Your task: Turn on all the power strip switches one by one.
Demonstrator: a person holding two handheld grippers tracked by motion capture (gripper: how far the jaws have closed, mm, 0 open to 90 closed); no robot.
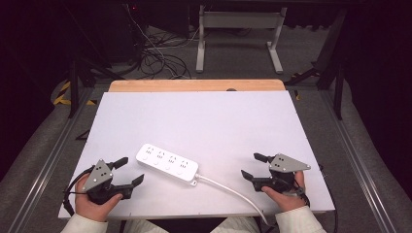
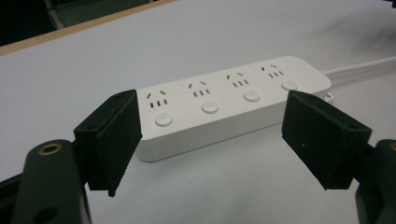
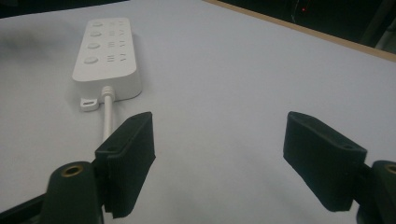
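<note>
- While both claws stand wide and hold nothing, best treated as an approach to the white power strip [image 1: 166,163], lying flat in the lower middle of the high view, on the white surface [image 1: 204,121], slanted from upper left down to lower right.
- Left claw [image 1: 128,172], lower left of that frame: jaws spread about as far as they go, empty, aimed at the near end of the strip and just short of it; in the left gripper view the strip [image 2: 224,102] sits between and beyond the two black jaws, untouched.
- Right claw [image 1: 253,166], lower right: likewise gaping and empty, well apart from the strip; in the right gripper view the strip [image 3: 105,51] lies in the upper left, with the white cord [image 3: 108,114] running down toward the left jaw.
- Advisable: advance low and level, straddle the narrow width of the body, not the length.
- Keep pads off the round switch buttons [image 2: 163,120], to avoid pressing one.
- Close only once both long side walls lie squarely between the pads.
- Mind the cord [image 1: 233,191] trailing to the bottom edge: likely to drag or twist the strip if lifted fast.
</note>
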